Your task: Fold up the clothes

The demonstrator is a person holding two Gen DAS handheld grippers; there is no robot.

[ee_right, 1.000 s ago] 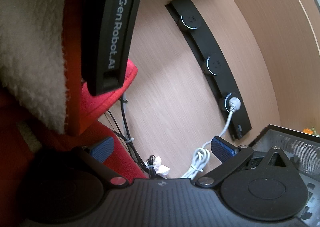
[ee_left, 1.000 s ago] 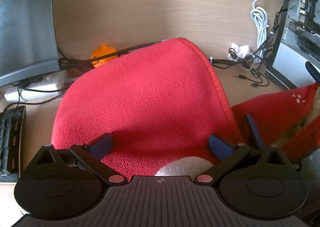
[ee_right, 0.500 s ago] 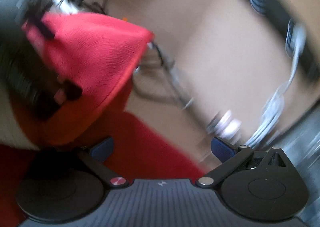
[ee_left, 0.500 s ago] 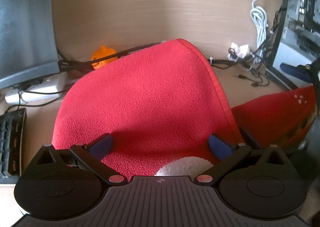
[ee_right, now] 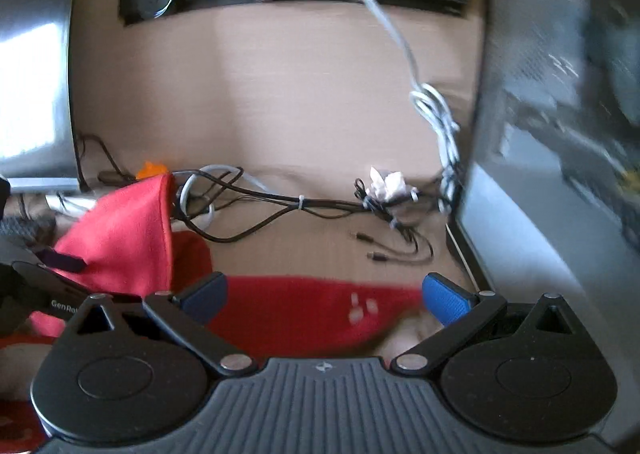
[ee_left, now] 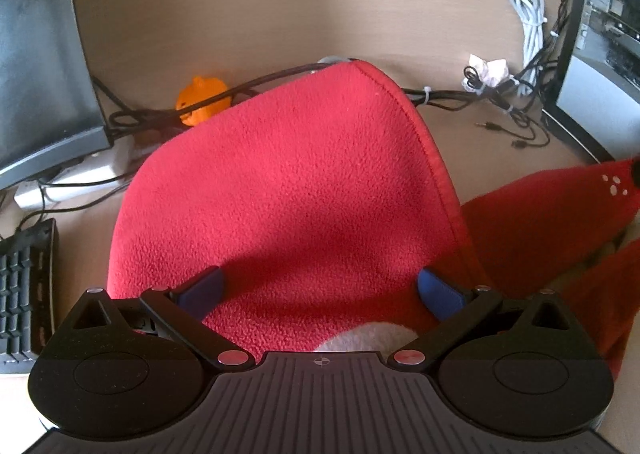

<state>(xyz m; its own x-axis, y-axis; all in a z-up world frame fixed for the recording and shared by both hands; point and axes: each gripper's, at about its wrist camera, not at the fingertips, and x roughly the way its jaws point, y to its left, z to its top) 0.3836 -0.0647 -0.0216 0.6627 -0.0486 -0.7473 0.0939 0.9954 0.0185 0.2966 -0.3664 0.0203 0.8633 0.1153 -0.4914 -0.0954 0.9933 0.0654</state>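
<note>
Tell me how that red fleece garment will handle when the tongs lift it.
The red fleece garment probably flops: it already drapes in soft folds. Likely light for its bulk, given the fluffy pile. The fuzzy surface should grip rather than slip, though a raised edge could drag the cables behind it.

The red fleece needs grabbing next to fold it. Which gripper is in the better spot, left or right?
Probably the left gripper. Its open fingers already straddle the raised red fleece. The right gripper is open too, but it only hovers near a lower red edge, and its view is blurred.
</note>
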